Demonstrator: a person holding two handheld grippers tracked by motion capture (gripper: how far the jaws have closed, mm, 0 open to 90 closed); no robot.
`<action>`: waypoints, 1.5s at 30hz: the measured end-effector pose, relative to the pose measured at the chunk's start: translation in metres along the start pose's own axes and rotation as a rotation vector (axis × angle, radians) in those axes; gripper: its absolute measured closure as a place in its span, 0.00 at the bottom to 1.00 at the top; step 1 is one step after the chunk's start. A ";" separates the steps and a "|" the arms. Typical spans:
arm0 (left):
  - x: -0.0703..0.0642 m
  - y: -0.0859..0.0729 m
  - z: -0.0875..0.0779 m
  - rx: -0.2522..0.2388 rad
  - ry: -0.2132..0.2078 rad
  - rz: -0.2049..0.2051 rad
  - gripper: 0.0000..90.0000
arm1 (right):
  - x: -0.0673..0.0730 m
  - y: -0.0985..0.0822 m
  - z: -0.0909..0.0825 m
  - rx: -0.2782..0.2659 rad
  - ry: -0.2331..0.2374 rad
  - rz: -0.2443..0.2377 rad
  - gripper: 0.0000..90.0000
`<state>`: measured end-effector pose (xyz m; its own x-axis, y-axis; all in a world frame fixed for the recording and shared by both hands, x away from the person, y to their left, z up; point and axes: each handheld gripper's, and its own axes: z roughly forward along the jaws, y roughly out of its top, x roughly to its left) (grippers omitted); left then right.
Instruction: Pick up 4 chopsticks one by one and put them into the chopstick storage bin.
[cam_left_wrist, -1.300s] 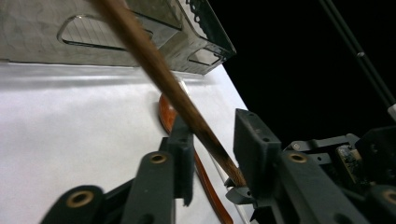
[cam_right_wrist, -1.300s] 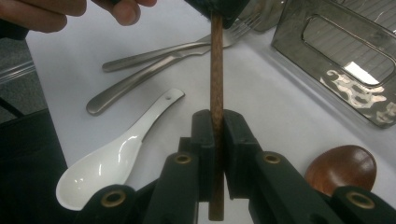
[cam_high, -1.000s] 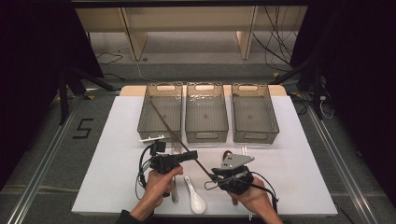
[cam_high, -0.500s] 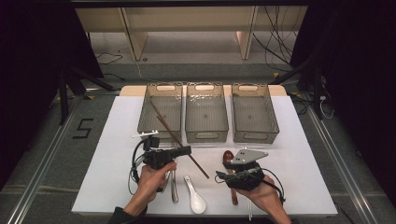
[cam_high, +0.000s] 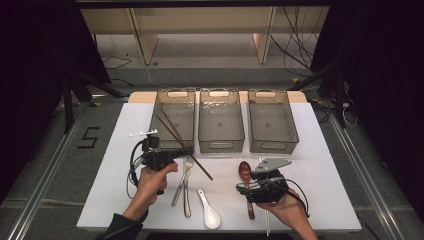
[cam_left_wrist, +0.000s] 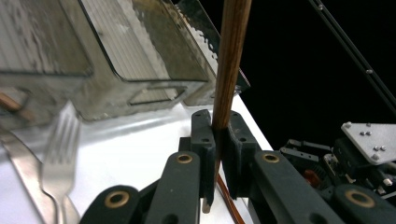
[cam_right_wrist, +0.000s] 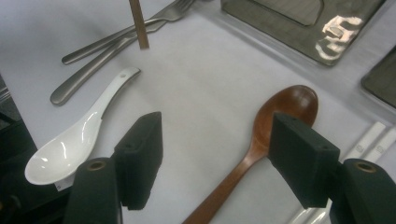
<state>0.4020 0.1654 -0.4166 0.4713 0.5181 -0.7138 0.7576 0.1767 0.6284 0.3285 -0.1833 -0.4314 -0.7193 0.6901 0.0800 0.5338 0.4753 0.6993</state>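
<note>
Landmark: middle bin (cam_high: 221, 125) of three clear bins at the far side of the bench (cam_high: 115, 145).

Left tongs (cam_high: 186, 151): jaws closed on a brown chopstick (cam_high: 177, 139); in the left gripper view (cam_left_wrist: 217, 140) the stick (cam_left_wrist: 229, 60) is pinched between the pads and runs up out of frame. In the high view the stick slants from over the left bin (cam_high: 174, 117), left of the middle bin, down to a free end in front of the middle bin's near-left corner. Compared with 0.5 s ago the left tongs sit nearer the left bin's front wall, and the stick's upper end is now over that bin.

Right tongs (cam_high: 250, 189): jaws wide apart, nothing between the pads, over the wooden spoon (cam_high: 245, 172) lying in front of the middle bin's near-right corner; confirmed in the right gripper view (cam_right_wrist: 224, 154), spoon (cam_right_wrist: 280, 114) flat on the bench. Position roughly as 0.5 s ago.

In front of the middle bin, on the bench: two metal forks (cam_high: 184, 182), then a white ceramic spoon (cam_high: 208, 210).
</note>
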 end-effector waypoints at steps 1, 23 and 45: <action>0.000 0.004 -0.001 0.001 0.004 0.004 0.93 | 0.000 -0.001 -0.001 0.000 -0.001 0.004 0.40; 0.016 0.093 -0.025 -0.039 0.129 0.017 0.93 | -0.006 -0.007 -0.008 -0.015 -0.016 0.016 0.35; 0.040 0.128 -0.001 -0.015 0.263 -0.014 0.93 | -0.007 -0.008 -0.008 -0.030 -0.029 0.015 0.30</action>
<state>0.5171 0.2099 -0.3648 0.3262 0.7148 -0.6186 0.7552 0.1966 0.6254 0.3260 -0.1965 -0.4317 -0.6975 0.7131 0.0704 0.5310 0.4484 0.7191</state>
